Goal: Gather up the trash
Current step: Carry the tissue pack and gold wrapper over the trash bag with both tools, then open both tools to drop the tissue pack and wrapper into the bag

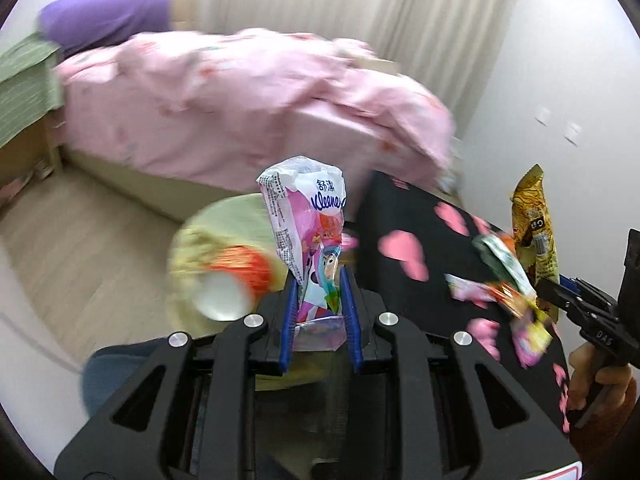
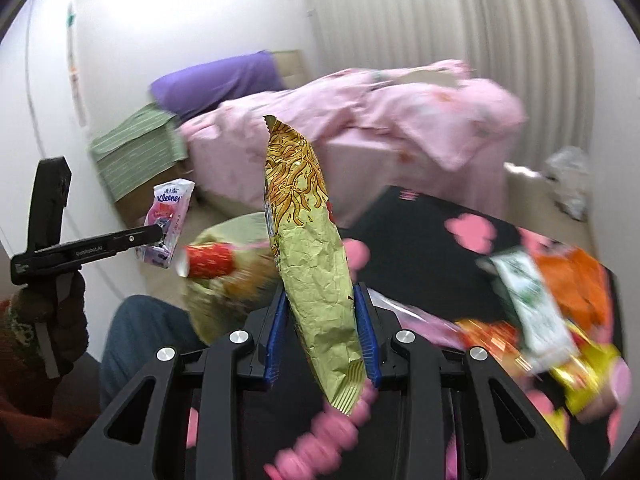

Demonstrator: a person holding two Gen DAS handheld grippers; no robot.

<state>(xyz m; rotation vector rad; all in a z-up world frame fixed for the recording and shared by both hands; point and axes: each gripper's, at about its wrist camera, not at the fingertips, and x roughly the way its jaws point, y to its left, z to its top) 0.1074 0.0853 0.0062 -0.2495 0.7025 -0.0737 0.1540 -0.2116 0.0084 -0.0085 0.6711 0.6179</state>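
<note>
My left gripper [image 1: 319, 280] is shut on a pink and white Kleenex tissue pack [image 1: 308, 232], held upright in the air; the pack also shows in the right wrist view [image 2: 168, 216]. My right gripper [image 2: 320, 300] is shut on a yellow-green noodle snack wrapper [image 2: 308, 240], which also shows in the left wrist view [image 1: 534, 232]. Several more wrappers [image 2: 536, 308] lie on a black table with pink hearts [image 2: 420, 248]. A round light-green trash bin [image 1: 224, 260] with a red cup [image 1: 240, 268] in it stands below and left of both grippers.
A bed with a pink quilt [image 1: 240, 96] and a purple pillow [image 1: 104, 16] stands behind. A green striped cloth [image 1: 24, 84] covers a box at the left. Pale wood floor [image 1: 88, 240] lies between bed and bin. My knee in jeans [image 2: 140, 336] is beside the bin.
</note>
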